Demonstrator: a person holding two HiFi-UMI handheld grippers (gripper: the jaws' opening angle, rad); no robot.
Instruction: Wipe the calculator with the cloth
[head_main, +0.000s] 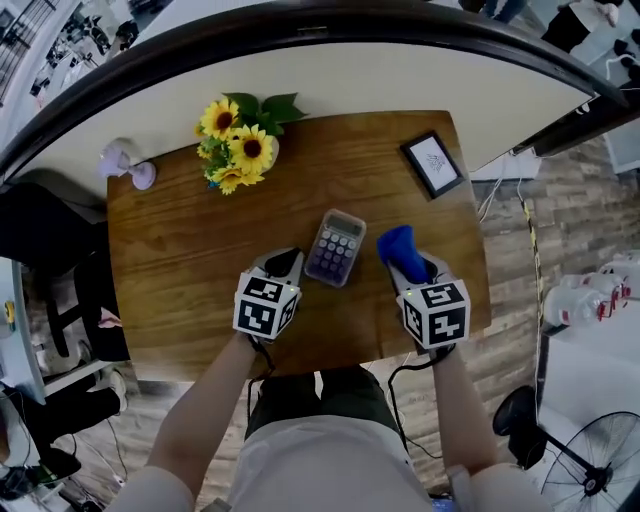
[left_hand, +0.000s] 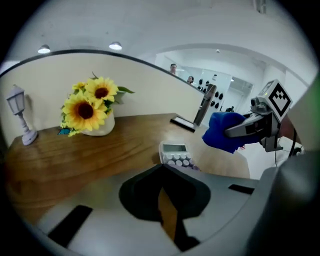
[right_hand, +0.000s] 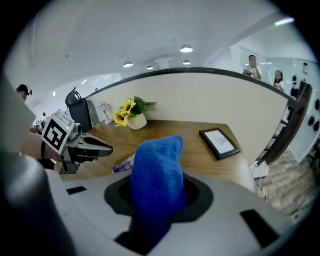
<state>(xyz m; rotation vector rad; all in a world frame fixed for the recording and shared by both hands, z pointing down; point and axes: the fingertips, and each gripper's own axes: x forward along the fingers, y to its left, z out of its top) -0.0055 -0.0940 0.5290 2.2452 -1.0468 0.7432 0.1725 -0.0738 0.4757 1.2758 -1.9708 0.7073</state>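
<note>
Right tool (head_main: 408, 264) clamps cloth (head_main: 397, 246), wad protruding for wiping (calculator (head_main: 335, 247) just beside, toward desk (head_main: 180, 250) front edge). Left tool (head_main: 283, 263) closed, empty, likely to steady.

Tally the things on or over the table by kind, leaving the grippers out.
Calculator: 1
Blue cloth: 1
Picture frame: 1
Sunflower bunch: 1
Lamp ornament: 1
Total: 5

calculator (head_main: 335, 248) on table (head_main: 180, 250); right gripper (head_main: 408, 264) holds blue cloth (head_main: 398, 246) beside it; left gripper (head_main: 284, 263) opposite
</note>
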